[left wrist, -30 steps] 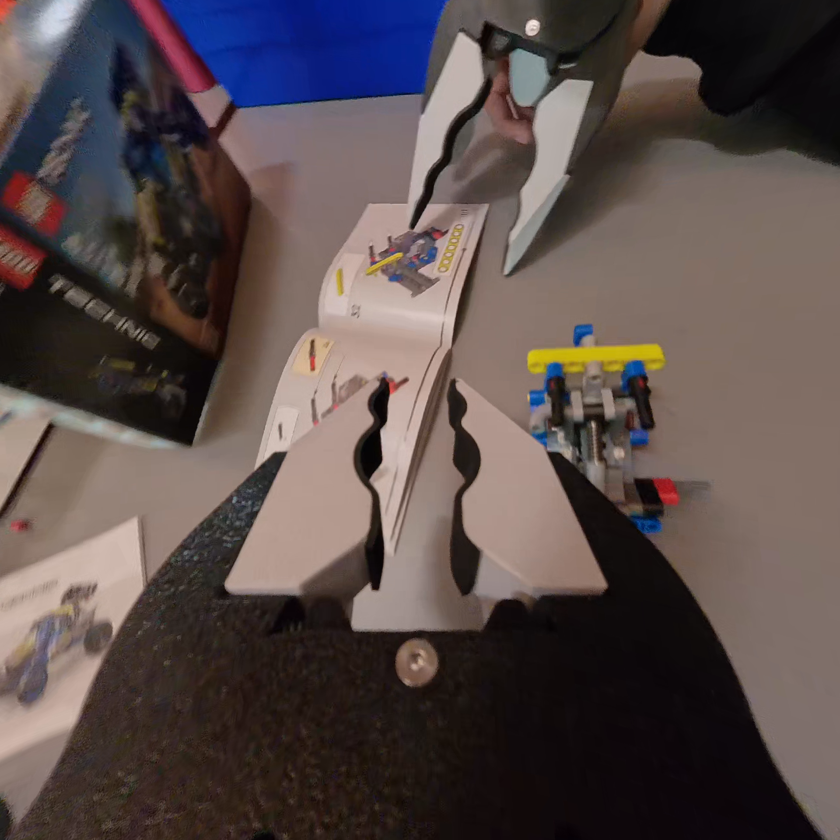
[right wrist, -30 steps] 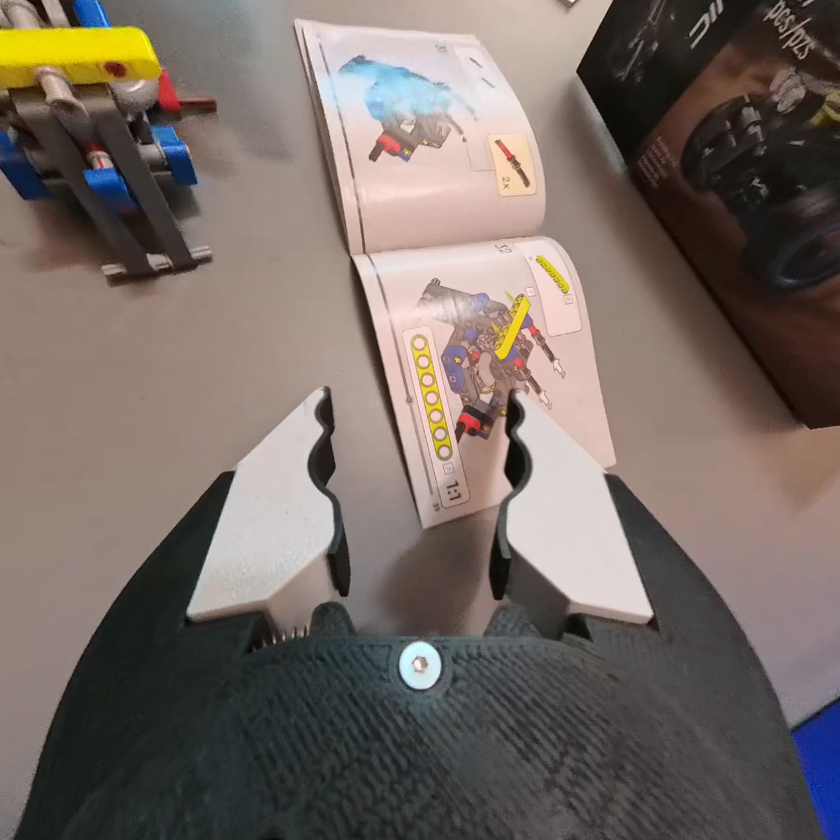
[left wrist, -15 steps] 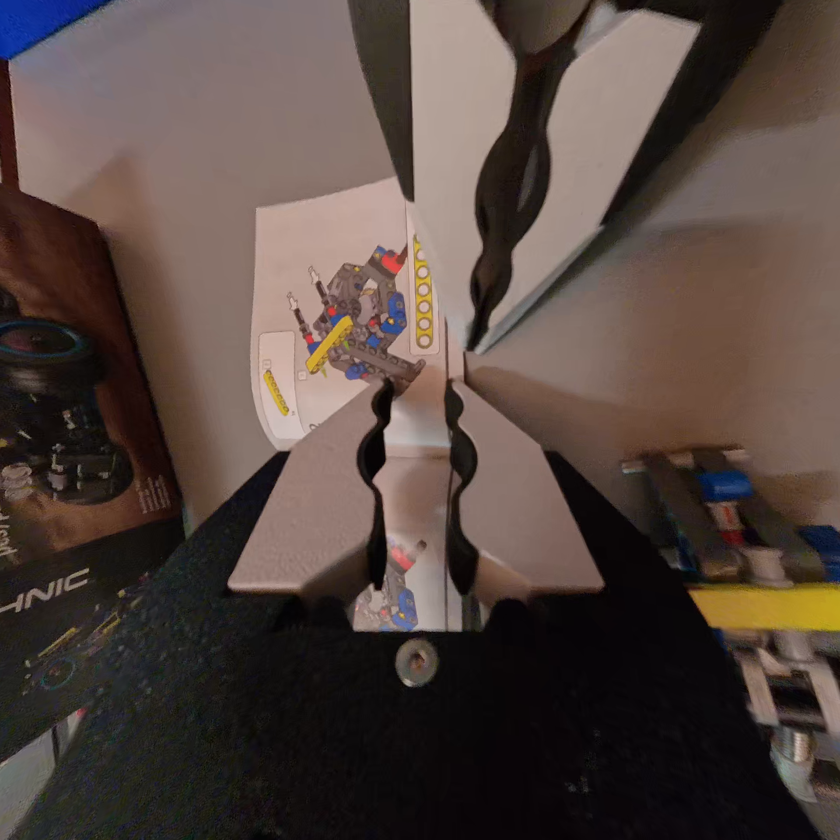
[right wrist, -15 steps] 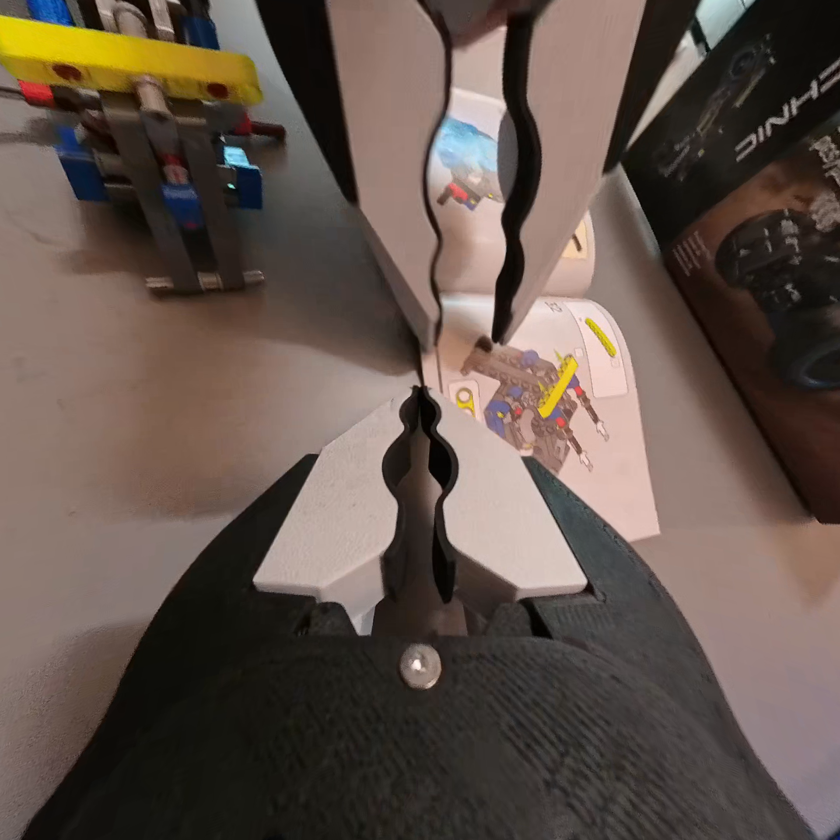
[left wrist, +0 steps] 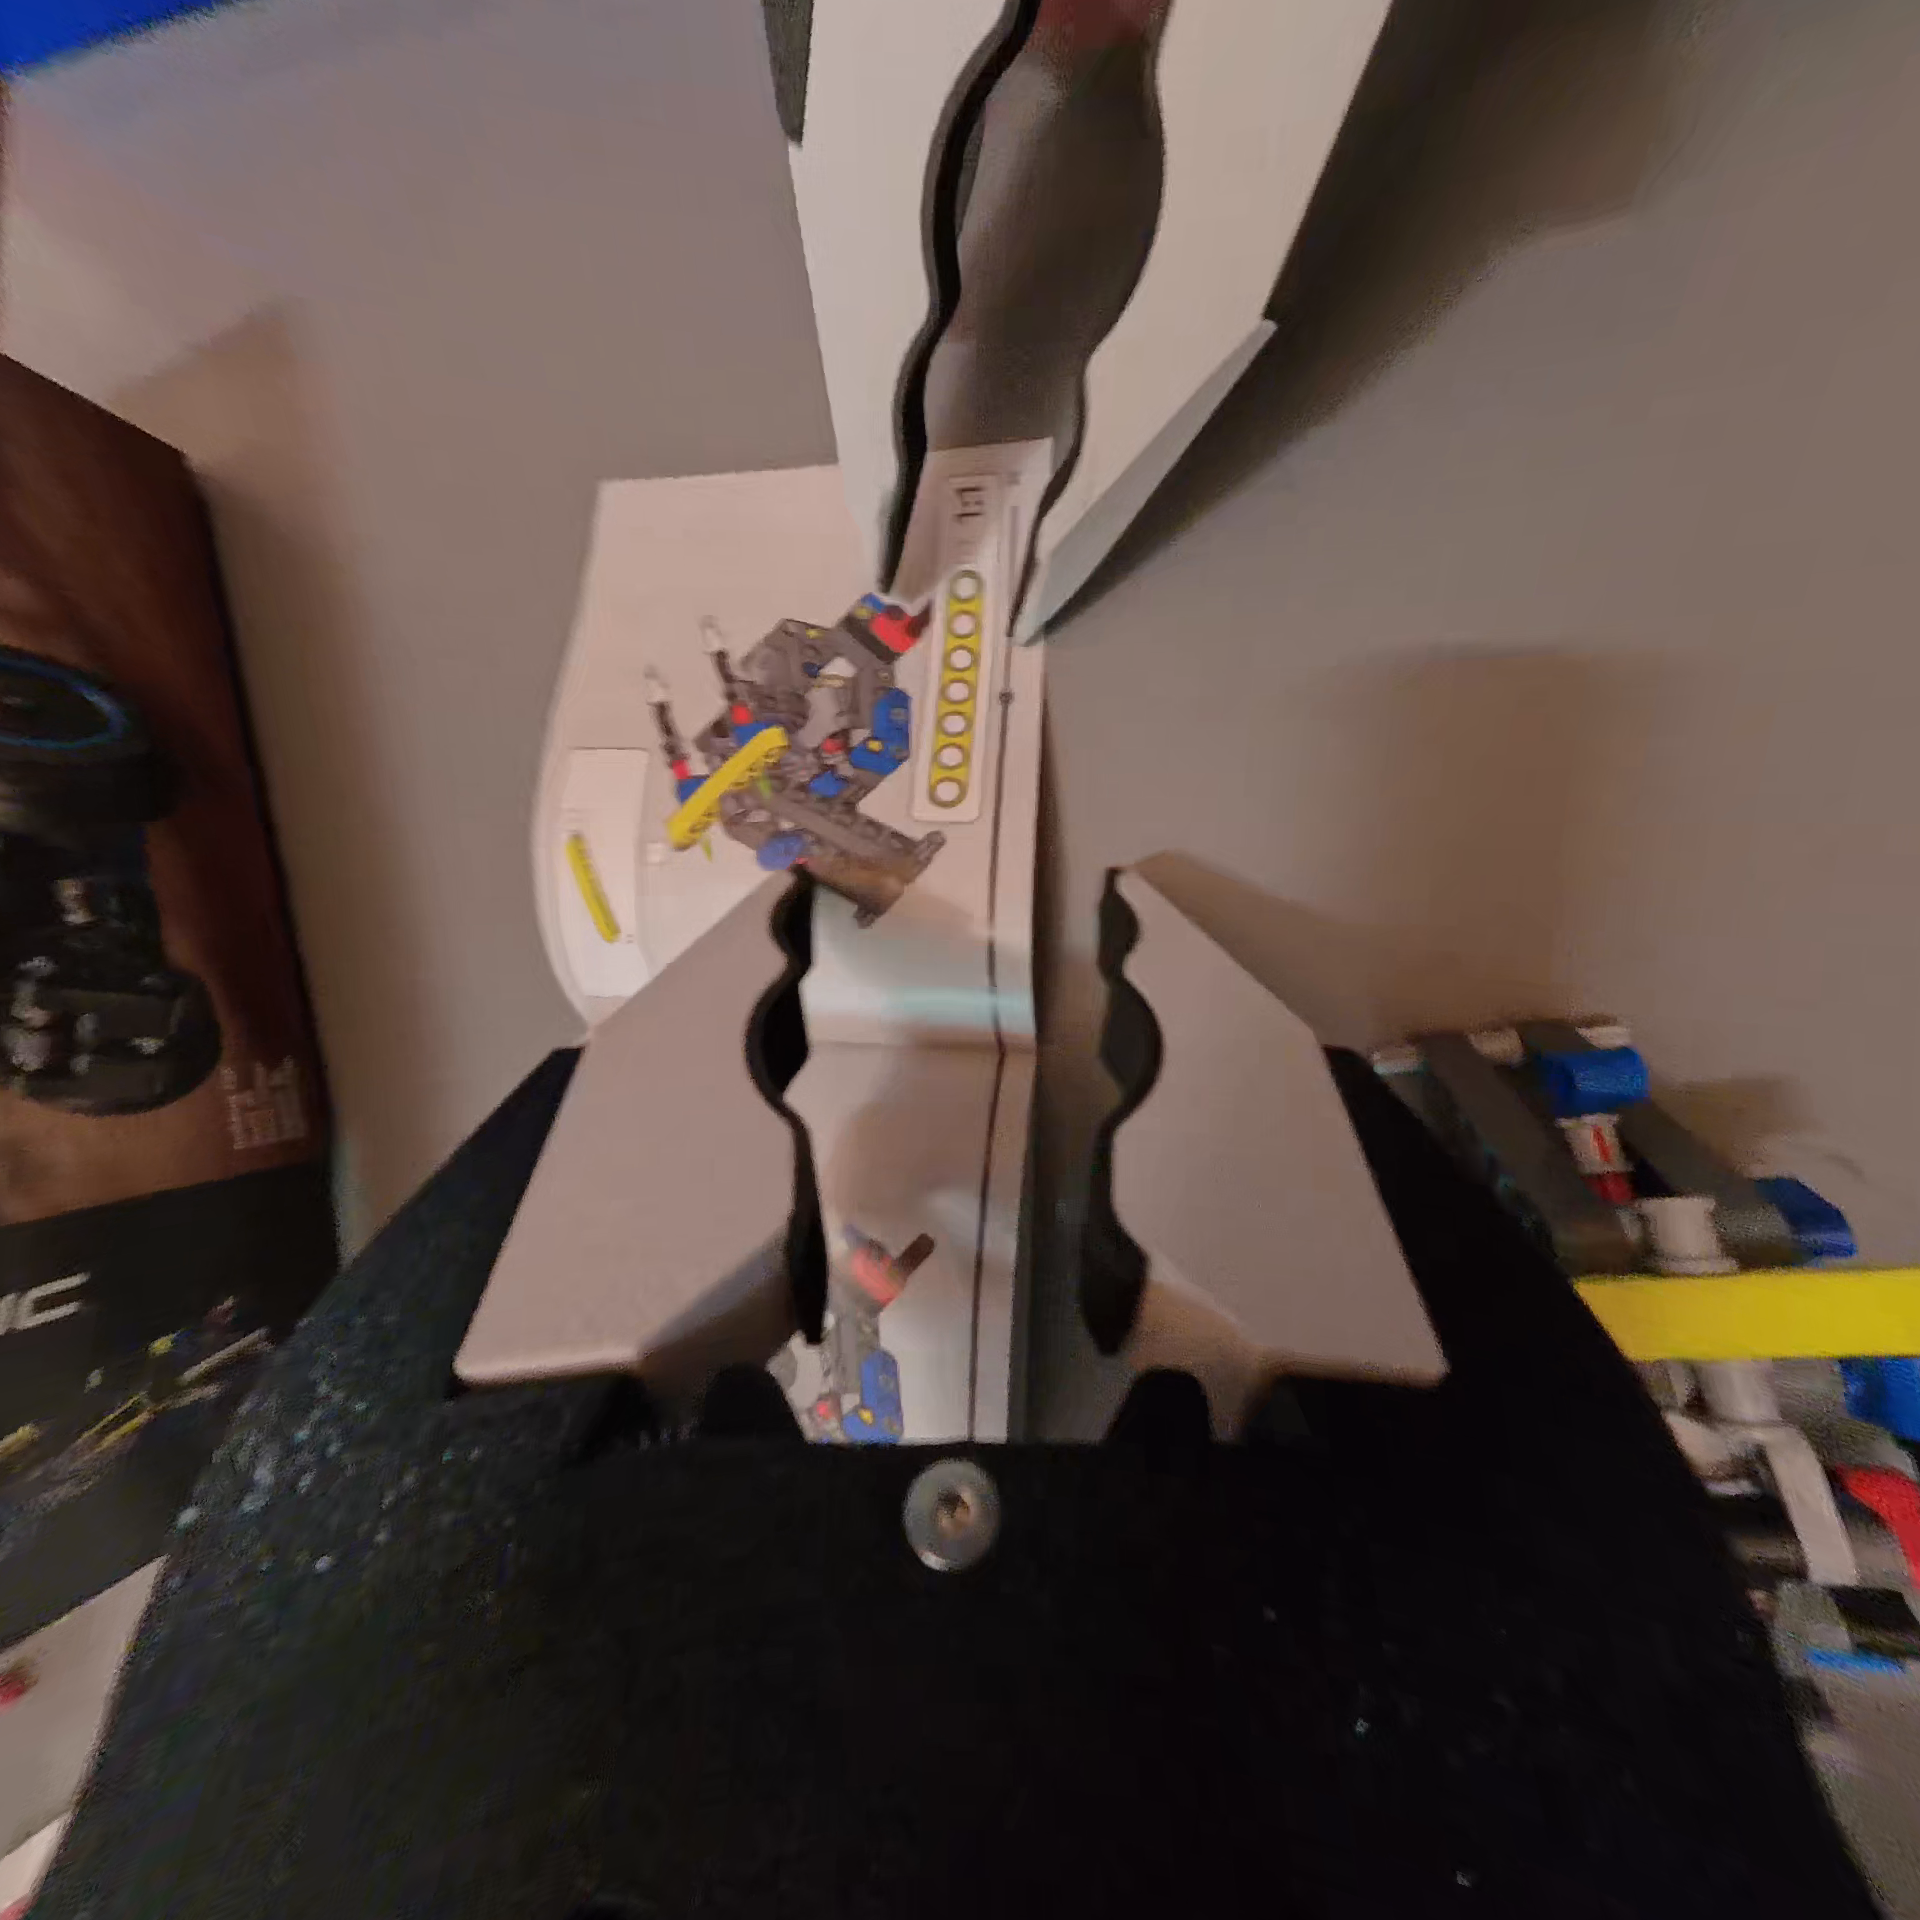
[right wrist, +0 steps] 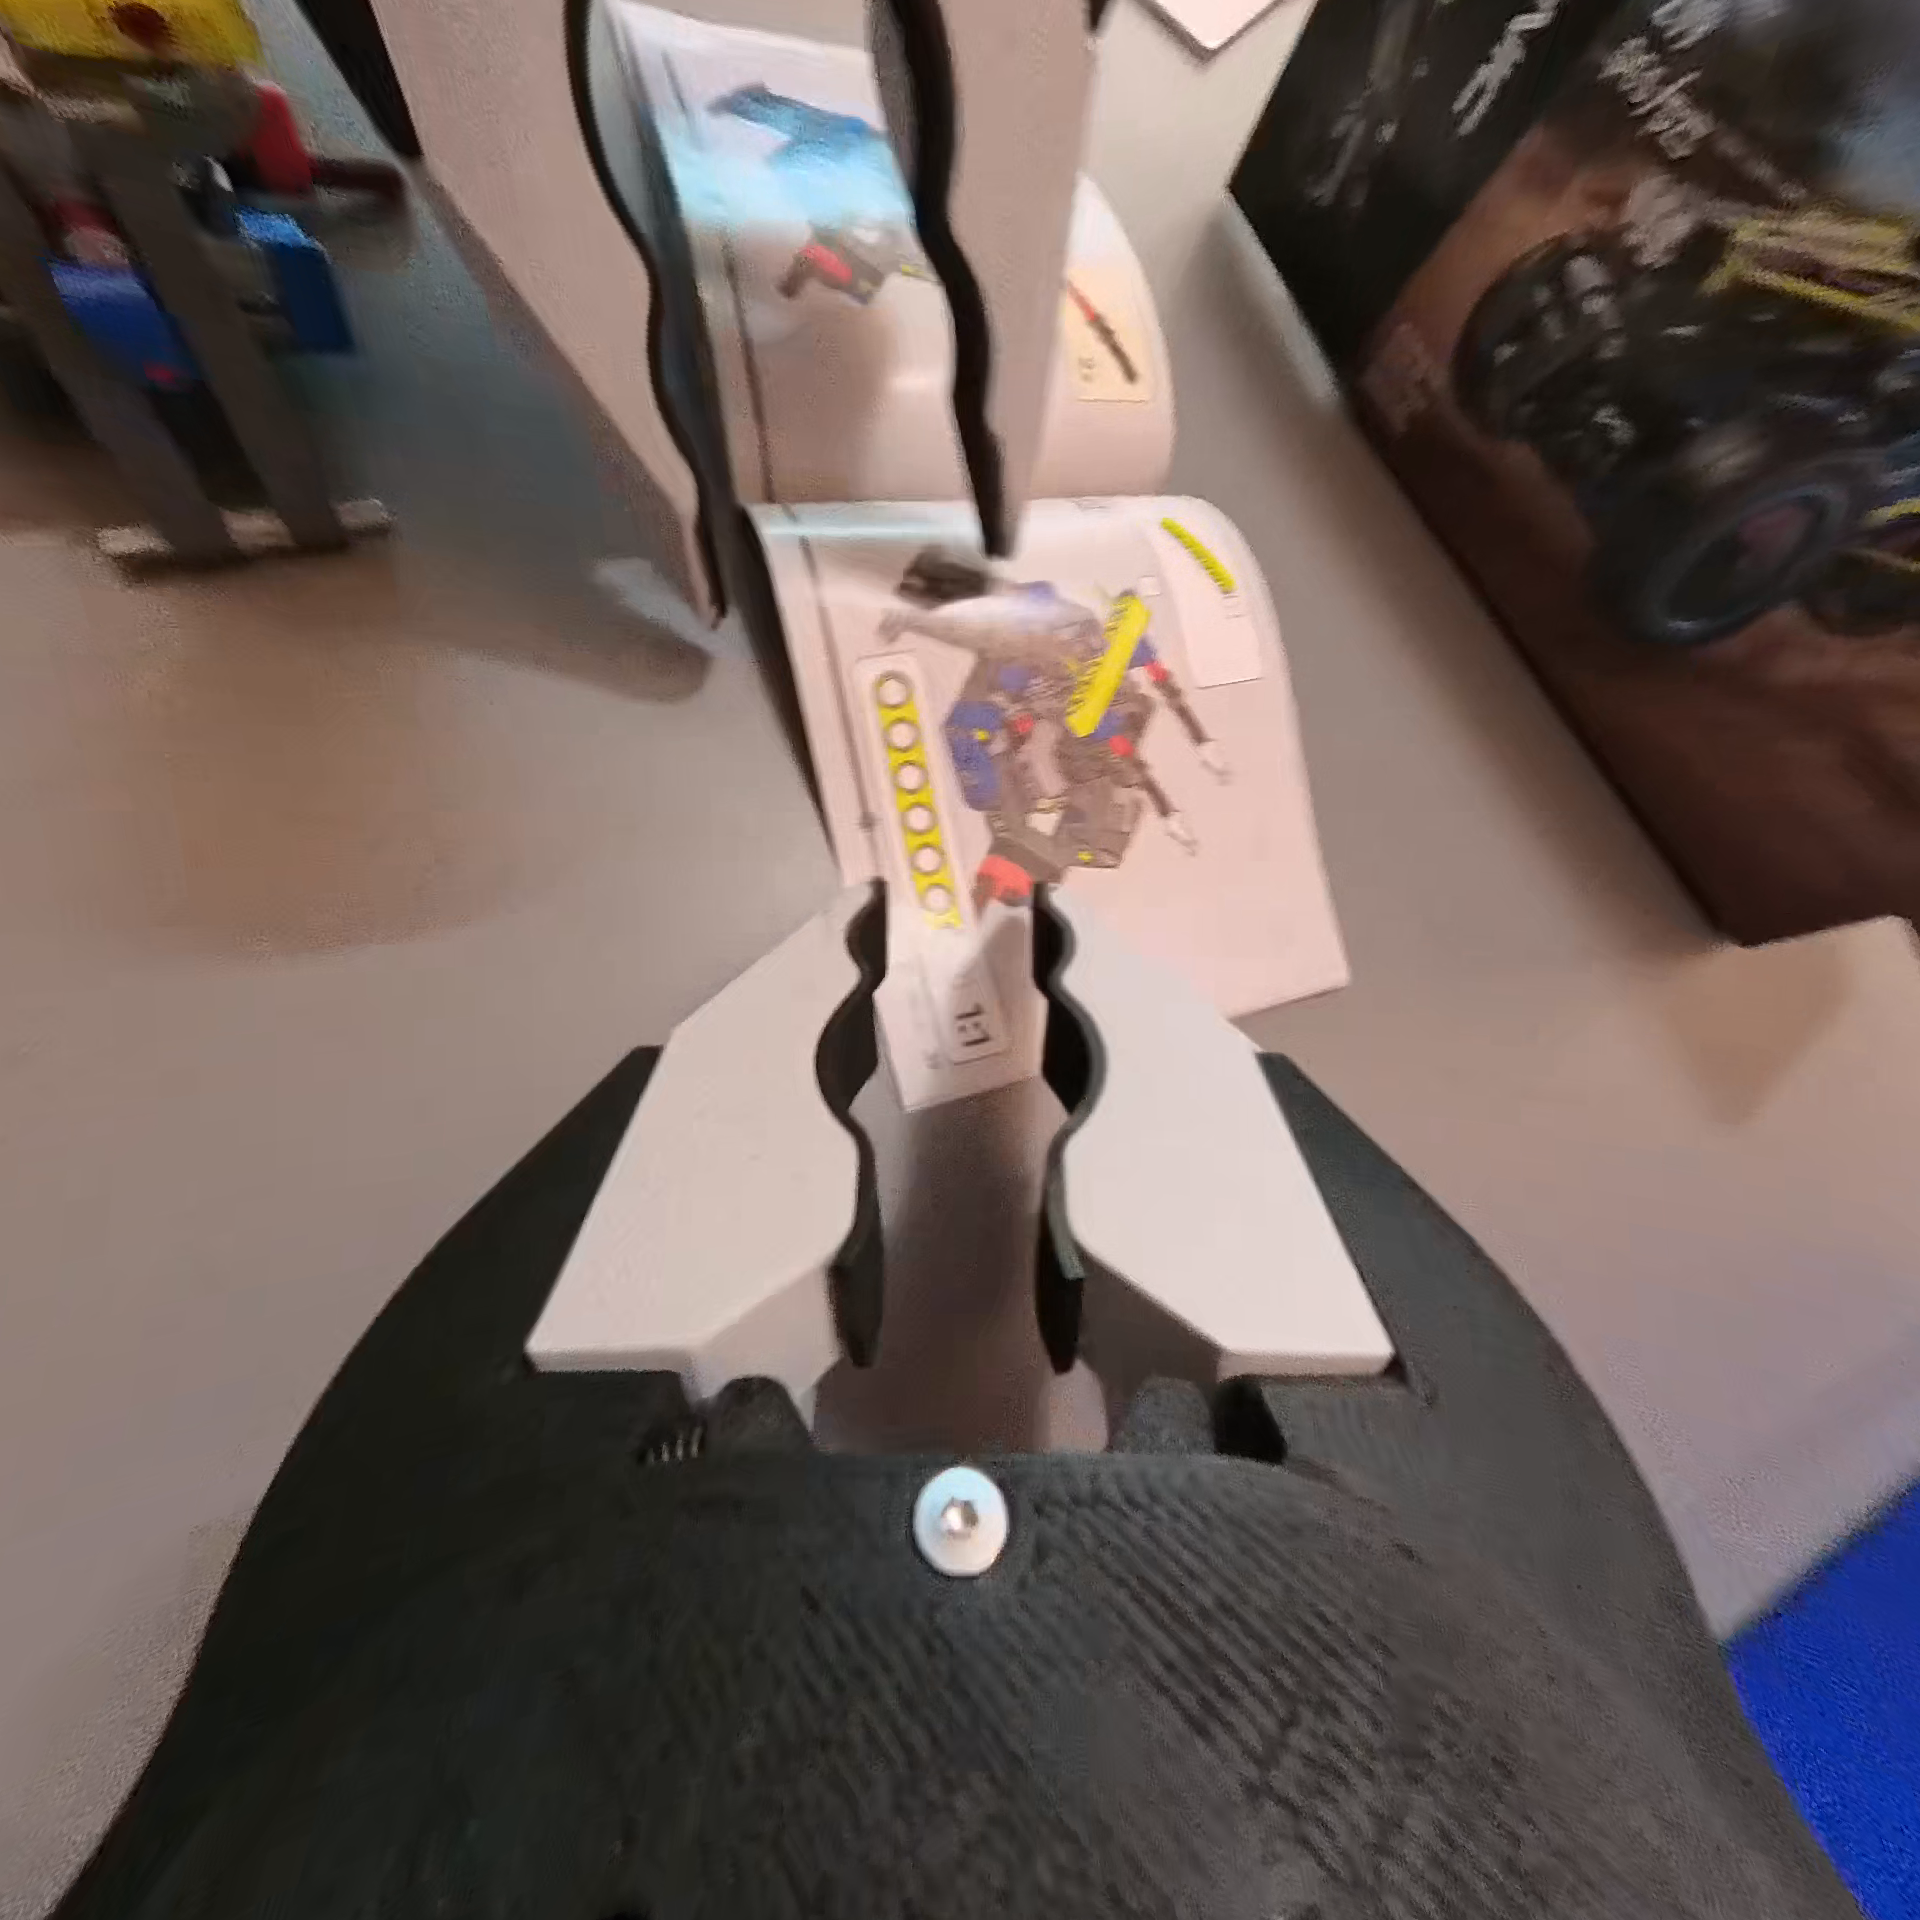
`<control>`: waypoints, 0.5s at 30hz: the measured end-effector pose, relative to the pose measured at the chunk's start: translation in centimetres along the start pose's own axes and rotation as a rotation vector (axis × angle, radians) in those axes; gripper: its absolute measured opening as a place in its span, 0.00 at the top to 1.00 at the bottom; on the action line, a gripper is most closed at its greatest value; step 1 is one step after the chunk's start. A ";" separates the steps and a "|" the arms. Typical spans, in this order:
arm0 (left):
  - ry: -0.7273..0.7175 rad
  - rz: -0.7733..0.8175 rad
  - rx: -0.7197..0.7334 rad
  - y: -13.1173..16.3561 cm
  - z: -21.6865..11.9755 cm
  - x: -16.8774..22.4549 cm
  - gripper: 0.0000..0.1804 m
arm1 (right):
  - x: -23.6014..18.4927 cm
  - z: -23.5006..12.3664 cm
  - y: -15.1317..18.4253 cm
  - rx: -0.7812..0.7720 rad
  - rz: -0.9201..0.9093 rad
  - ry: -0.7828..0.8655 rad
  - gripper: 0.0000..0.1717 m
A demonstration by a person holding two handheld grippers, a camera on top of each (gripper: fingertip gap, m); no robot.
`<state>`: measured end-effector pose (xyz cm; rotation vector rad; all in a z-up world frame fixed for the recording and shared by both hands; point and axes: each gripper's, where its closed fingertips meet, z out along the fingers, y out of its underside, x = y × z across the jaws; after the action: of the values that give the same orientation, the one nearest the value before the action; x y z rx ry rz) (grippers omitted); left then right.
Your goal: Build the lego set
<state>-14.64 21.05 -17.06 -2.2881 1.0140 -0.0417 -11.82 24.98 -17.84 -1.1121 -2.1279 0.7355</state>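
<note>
Matte grey tabletop (left wrist: 1455,727) carries our glossy paper booklet (left wrist: 790,540). We see both grippers, left gripper (left wrist: 951,883) and right gripper (right wrist: 956,904), with wavy black pads spread over its pages, gripping nothing.

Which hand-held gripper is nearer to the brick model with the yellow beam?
Left. The left hand-held gripper hangs over the open booklet with the brick model just beside its right finger. The right hand-held gripper faces it from the booklet's far end, farther from the model.
</note>
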 end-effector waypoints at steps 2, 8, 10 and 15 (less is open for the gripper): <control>0.068 0.005 -0.017 0.2 0.2 0.8 0.68 | -1.0 0.4 -0.3 0.006 0.023 -0.072 0.98; 0.082 0.067 -0.092 0.8 1.0 1.1 1.00 | -1.9 2.0 -2.0 0.034 0.018 -0.087 1.00; 0.074 0.064 -0.099 0.9 0.9 1.0 1.00 | -2.3 2.0 -2.2 0.028 -0.014 -0.085 1.00; 0.076 0.010 -0.018 0.8 -0.3 1.4 1.00 | -1.1 0.1 -2.9 0.136 0.045 -0.026 0.82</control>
<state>-14.27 19.55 -17.56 -2.3132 1.0682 -0.1165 -12.87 22.60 -16.08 -1.0859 -2.0468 0.9054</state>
